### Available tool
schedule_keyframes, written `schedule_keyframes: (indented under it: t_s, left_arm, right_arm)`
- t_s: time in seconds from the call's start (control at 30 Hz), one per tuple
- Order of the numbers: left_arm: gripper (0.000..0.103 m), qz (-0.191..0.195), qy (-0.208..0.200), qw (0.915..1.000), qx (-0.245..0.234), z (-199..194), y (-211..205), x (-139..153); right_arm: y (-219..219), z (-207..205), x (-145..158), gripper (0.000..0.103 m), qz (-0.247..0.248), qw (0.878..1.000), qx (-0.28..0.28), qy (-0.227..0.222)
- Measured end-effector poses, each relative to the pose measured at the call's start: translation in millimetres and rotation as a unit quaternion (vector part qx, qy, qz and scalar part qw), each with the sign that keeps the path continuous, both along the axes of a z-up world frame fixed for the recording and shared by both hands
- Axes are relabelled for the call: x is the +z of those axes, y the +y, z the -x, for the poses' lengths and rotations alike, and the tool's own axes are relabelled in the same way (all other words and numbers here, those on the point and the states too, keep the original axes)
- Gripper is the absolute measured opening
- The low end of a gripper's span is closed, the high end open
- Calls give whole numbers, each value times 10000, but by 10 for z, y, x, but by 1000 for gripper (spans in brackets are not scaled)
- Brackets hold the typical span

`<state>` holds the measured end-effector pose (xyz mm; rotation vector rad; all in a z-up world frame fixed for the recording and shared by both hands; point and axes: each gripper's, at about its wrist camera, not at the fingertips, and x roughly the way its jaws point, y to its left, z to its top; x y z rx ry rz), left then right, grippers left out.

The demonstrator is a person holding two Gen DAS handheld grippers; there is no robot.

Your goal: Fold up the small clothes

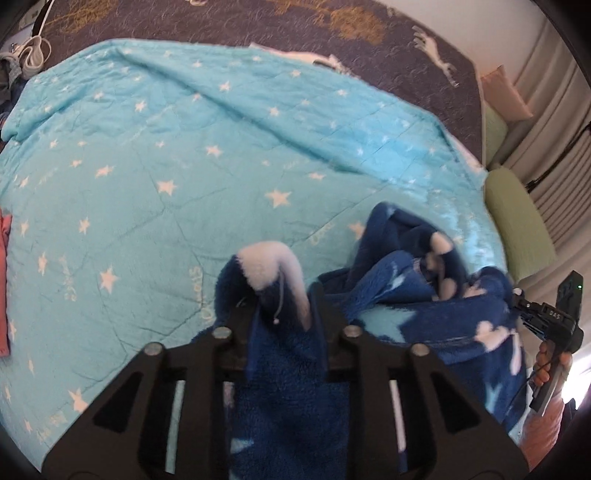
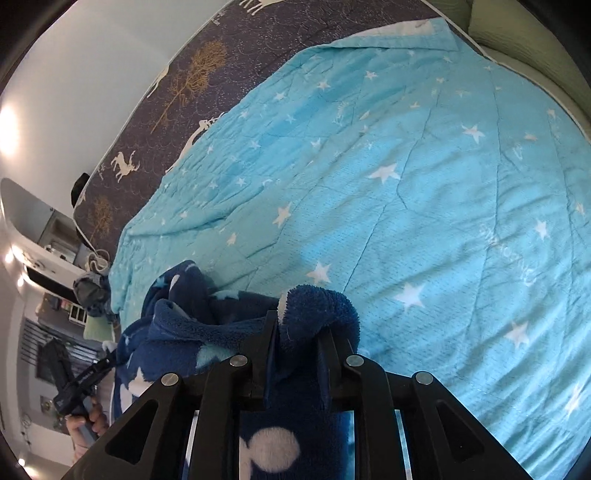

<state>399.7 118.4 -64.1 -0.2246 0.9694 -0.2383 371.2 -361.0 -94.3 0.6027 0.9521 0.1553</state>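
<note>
A dark blue fleece garment (image 1: 424, 314) with white and pale blue shapes hangs bunched between my two grippers above the bed. My left gripper (image 1: 282, 306) is shut on one edge of it, where a white patch and a thin drawstring show. My right gripper (image 2: 297, 332) is shut on another edge of the same garment (image 2: 207, 332). The right gripper also shows at the right edge of the left wrist view (image 1: 546, 317), and the left gripper at the lower left of the right wrist view (image 2: 79, 380). The garment's lower part is hidden.
A light blue quilt with white stars (image 1: 184, 155) covers the bed, over a dark patterned sheet (image 1: 332, 26). A pink cloth (image 1: 4, 288) lies at the left edge. Green cushions (image 1: 517, 221) and curtains stand to the right. Clutter and a white cord (image 1: 33, 51) lie at the far left corner.
</note>
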Motion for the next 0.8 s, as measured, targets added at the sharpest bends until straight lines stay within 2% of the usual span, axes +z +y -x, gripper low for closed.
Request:
schedule_keyframes:
  t_s: [0.03,0.07,0.1,0.13,0.17,0.2,0.27,0.3,0.37,0.4,0.53,0.7,0.73,0.77,0.8]
  left_arm:
    - [36,69,-81,9999,9,30,16,112]
    - [50,66,-200,9998,52,56,16,218]
    - [68,-37,-431,9989,167,87,12,350]
    - [75,-154,-795,9963,287,138,-2,512]
    - [81,-171,-1135,9930,270,205,-25,672]
    - [82,-135,-1307,9912,174,225,-48,772]
    - [84,-17,-1445,9893,-222,220,-171,941]
    - [85,-42,-1427,9891,-352,183,-237,958]
    - [85,-357,-1307,9890,-599,53,-450,889]
    - [85,-568,-1136,9891,-742,-61,-589,780]
    - [85,-823,-416,9887,-1186,-415,-927,301]
    - [83,-1400,44,9751,-1718,-600,-1253,-102]
    - [81,-1410,86,9727,-1841,-575,-1298,-116]
    - [69,-1372,138,9698,-2013,-562,-1336,-144]
    - [53,-1309,182,9661,-2217,-541,-1377,-169]
  right_arm:
    - [34,16,123,22,205,9998,38,-71]
    - [68,-22,210,26,407,9991,42,-129]
    - [162,0,405,29,866,9958,34,-284]
    - [235,18,556,39,1152,9924,39,-423]
    - [314,32,690,51,1416,9883,58,-561]
    - [428,49,868,55,1671,9827,137,-785]
    - [611,-15,1061,63,1764,9776,464,-1053]
    - [713,-92,1085,66,1761,9764,703,-1033]
    - [870,-278,1039,68,1727,9747,1169,-806]
    - [957,-398,978,68,1674,9735,1414,-654]
    - [1217,-771,665,68,1389,9675,2089,-303]
    - [1326,-1024,324,68,1023,9642,2437,221]
    - [1323,-1043,277,68,920,9630,2519,273]
    - [1340,-1044,264,66,872,9611,2605,282]
    - [1357,-1035,257,62,834,9580,2730,264]
